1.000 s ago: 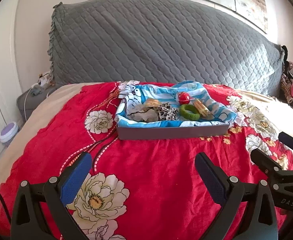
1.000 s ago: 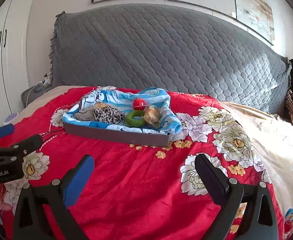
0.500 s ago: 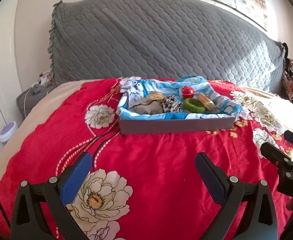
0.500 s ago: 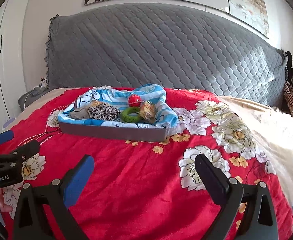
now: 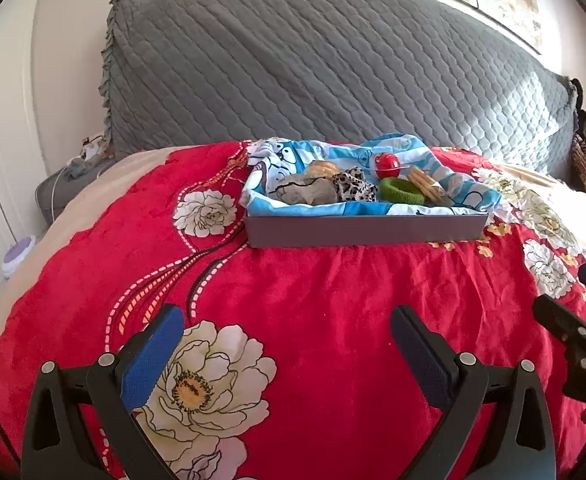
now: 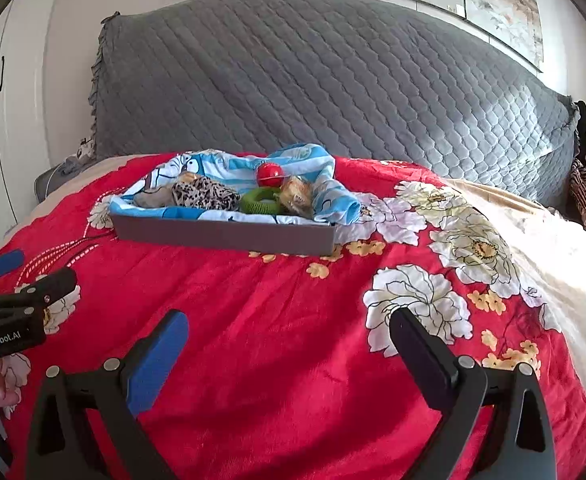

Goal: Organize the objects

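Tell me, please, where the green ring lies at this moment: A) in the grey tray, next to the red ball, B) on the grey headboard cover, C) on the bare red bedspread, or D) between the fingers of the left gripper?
A: the green ring sits inside the grey tray on its blue cloth lining, just in front of the red ball, while both grippers hang open over the bedspread.

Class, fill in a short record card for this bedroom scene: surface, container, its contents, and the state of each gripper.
surface: red floral bedspread
container: shallow grey tray lined with blue-and-white cartoon cloth
contents: red ball, green ring, leopard-print fabric piece, grey crumpled item, yellowish wrapped item
left gripper: open, empty, short of the tray
right gripper: open, empty, short of the tray
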A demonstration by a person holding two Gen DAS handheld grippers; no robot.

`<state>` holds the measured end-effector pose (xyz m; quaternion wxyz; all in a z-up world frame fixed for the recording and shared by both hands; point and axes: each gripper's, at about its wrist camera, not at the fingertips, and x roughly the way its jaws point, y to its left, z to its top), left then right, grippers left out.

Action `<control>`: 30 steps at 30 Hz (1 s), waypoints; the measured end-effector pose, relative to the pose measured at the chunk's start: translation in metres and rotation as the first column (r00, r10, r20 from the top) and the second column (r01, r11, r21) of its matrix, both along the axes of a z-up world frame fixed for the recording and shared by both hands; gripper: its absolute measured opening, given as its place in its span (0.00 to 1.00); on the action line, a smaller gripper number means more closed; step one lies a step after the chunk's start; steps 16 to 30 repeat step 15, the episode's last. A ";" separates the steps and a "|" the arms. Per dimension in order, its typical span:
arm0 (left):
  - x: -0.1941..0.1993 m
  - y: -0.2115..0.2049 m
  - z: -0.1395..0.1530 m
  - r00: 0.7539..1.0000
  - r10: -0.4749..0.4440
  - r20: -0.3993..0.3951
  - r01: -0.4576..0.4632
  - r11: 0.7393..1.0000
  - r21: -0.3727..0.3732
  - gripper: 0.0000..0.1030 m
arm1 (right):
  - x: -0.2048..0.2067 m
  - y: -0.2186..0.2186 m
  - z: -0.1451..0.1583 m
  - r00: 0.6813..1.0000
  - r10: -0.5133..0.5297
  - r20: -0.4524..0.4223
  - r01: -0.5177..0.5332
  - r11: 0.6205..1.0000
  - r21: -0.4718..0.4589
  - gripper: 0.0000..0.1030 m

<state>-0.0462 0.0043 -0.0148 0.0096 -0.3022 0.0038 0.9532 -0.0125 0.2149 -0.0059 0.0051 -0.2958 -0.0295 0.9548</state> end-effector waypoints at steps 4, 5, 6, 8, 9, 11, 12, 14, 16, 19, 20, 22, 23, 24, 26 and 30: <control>-0.001 0.000 -0.004 1.000 0.000 0.011 0.000 1.000 0.013 1.00 | 0.000 0.000 -0.004 1.000 -0.004 0.006 0.004 1.000 0.011 0.98; -0.002 0.000 -0.005 1.000 0.004 0.010 -0.004 1.000 0.013 1.00 | 0.000 0.000 -0.006 1.000 -0.003 0.005 0.003 1.000 0.013 0.98; -0.002 0.000 -0.006 1.000 0.006 0.010 -0.007 1.000 0.011 1.00 | 0.000 0.000 -0.006 1.000 -0.001 0.006 0.001 1.000 0.016 0.98; -0.003 0.000 -0.008 1.000 0.012 0.012 -0.012 1.000 0.006 1.00 | -0.001 -0.001 -0.008 1.000 0.008 0.008 -0.008 1.000 0.017 0.98; -0.004 0.000 -0.008 1.000 0.013 0.012 -0.013 1.000 0.004 1.00 | -0.001 -0.002 -0.008 1.000 0.011 0.010 -0.012 1.000 0.019 0.98; -0.003 0.000 -0.009 1.000 0.016 0.000 -0.016 1.000 0.002 1.00 | -0.001 -0.004 -0.009 1.000 0.021 0.014 -0.022 0.999 0.026 0.98; -0.002 0.000 -0.010 1.000 0.018 -0.006 -0.018 1.000 0.003 1.00 | 0.000 -0.005 -0.010 1.000 0.025 0.016 -0.026 0.999 0.029 0.98; -0.002 0.000 -0.009 1.000 0.014 -0.012 -0.014 1.000 0.006 1.00 | 0.000 -0.006 -0.010 0.999 0.031 0.018 -0.032 0.999 0.035 0.98; -0.002 0.000 -0.009 1.000 0.007 -0.008 -0.007 1.000 0.010 1.00 | -0.001 -0.006 -0.010 0.999 0.034 0.019 -0.034 0.999 0.034 0.98; -0.002 0.000 -0.009 1.000 0.007 -0.008 -0.007 1.000 0.010 1.00 | -0.001 -0.006 -0.010 0.999 0.034 0.019 -0.034 0.999 0.034 0.98; -0.002 0.000 -0.009 1.000 0.007 -0.008 -0.007 1.000 0.010 1.00 | -0.001 -0.006 -0.010 0.999 0.034 0.019 -0.034 0.999 0.034 0.98; -0.002 0.000 -0.009 1.000 0.007 -0.008 -0.007 1.000 0.010 1.00 | -0.001 -0.006 -0.010 0.999 0.034 0.019 -0.034 0.999 0.034 0.98; -0.002 0.000 -0.009 1.000 0.007 -0.008 -0.007 1.000 0.010 1.00 | -0.001 -0.006 -0.010 0.999 0.034 0.019 -0.034 0.999 0.034 0.98; -0.002 0.000 -0.009 1.000 0.007 -0.008 -0.007 1.000 0.010 1.00 | -0.001 -0.006 -0.010 0.999 0.034 0.019 -0.034 0.999 0.034 0.98; -0.002 0.000 -0.009 1.000 0.007 -0.008 -0.007 1.000 0.010 1.00 | -0.001 -0.006 -0.010 0.999 0.034 0.019 -0.034 0.999 0.034 0.98; -0.002 0.000 -0.009 1.000 0.007 -0.008 -0.007 1.000 0.010 1.00 | -0.001 -0.006 -0.010 0.999 0.034 0.019 -0.034 0.999 0.034 0.98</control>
